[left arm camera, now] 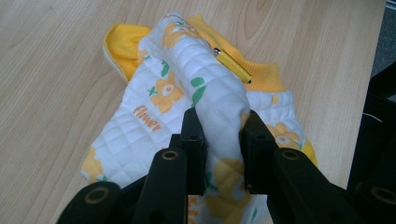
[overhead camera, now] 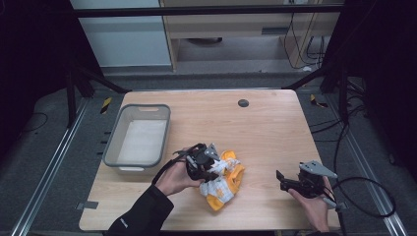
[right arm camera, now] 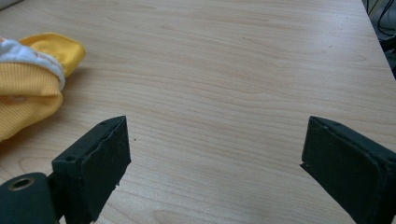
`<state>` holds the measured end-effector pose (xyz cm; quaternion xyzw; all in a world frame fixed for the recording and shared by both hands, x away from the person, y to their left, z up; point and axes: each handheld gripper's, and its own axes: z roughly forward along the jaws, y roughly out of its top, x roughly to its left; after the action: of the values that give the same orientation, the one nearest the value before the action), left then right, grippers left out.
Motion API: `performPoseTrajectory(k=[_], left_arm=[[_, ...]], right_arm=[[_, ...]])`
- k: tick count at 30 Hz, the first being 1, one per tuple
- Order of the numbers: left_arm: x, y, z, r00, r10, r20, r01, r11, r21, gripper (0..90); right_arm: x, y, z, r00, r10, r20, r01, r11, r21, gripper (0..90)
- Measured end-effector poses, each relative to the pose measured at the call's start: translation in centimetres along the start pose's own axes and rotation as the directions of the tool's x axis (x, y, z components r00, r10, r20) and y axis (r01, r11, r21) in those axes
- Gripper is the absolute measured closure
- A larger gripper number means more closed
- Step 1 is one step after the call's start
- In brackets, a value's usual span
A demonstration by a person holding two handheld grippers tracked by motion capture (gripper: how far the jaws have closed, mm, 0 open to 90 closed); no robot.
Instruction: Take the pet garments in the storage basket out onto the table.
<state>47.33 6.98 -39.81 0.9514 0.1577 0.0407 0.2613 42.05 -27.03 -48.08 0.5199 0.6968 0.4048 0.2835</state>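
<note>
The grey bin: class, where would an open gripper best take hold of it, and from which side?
Probably the bin's near rim, from above: it sits open-topped, its thin wall fitting between jaws. The open right gripper is free; the left gripper pinches the garment.

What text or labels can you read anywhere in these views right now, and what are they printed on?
"Flower", in orange script, on the white quilted garment with yellow flower print and yellow trim, beside the fold pinched by the left gripper.
More orange lettering low on the same garment, between the jaws: cut off, unreadable.
A small white mark on the person's dark sleeve: too small to read.
Grey plastic bin, light wooden table, right gripper: no text visible.
</note>
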Motion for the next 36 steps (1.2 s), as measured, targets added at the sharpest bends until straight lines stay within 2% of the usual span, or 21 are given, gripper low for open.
performPoseTrajectory(k=[13, 21, 22, 24, 27, 29, 32, 34, 36], left_arm=[[-0.2, 0.0, 1.5, 0.9997, 0.019, 0.017, -0.019, 0.9996, 0.020, 70.7], [-0.1, -0.6, 1.9, 0.9998, 0.013, 0.018, -0.014, 0.9997, 0.023, 63.0], [-0.1, -0.7, 1.9, 0.9998, 0.012, 0.015, -0.012, 0.9997, 0.021, 57.9], [-0.1, -0.8, 1.8, 0.9999, 0.012, 0.005, -0.012, 0.9999, 0.011, 54.0], [-0.1, -0.8, 1.7, 0.9999, 0.015, -0.006, -0.015, 0.9998, -0.009, 43.1], [-0.1, -0.9, 1.6, 1.0000, 0.004, -0.009, -0.005, 0.9996, -0.029, 36.8], [-0.1, -0.9, 1.5, 0.9999, -0.002, -0.012, 0.002, 0.9991, -0.042, 31.2], [-0.1, -1.0, 1.2, 0.9996, -0.006, -0.029, 0.004, 0.9980, -0.063, 26.9], [-0.1, -1.2, 0.9, 0.9996, -0.013, -0.024, 0.011, 0.9967, -0.081, 25.5]], right_arm=[[-0.1, 0.0, 0.0, 1.0000, 0.000, 0.003, 0.000, 1.000, -0.005, 7.7], [0.0, 0.0, 0.0, 1.0000, 0.001, 0.003, -0.001, 1.000, -0.002, 7.6], [0.0, 0.0, 0.0, 1.0000, 0.001, 0.003, -0.001, 1.000, -0.002, 7.5], [0.0, 0.0, 0.0, 1.0000, 0.001, 0.003, -0.001, 1.000, -0.001, 7.5], [0.0, 0.0, 0.0, 1.0000, -0.002, 0.003, 0.002, 1.000, -0.001, 7.5], [0.0, 0.0, 0.0, 1.0000, 0.002, 0.001, -0.002, 1.000, 0.001, 7.4], [0.0, 0.0, 0.0, 1.0000, 0.001, 0.002, -0.001, 1.000, 0.000, 7.4], [0.0, 0.0, 0.0, 1.0000, 0.001, 0.002, -0.001, 1.000, 0.001, 7.4], [0.0, 0.0, 0.0, 1.0000, 0.001, 0.002, -0.001, 1.000, 0.001, 7.4]])
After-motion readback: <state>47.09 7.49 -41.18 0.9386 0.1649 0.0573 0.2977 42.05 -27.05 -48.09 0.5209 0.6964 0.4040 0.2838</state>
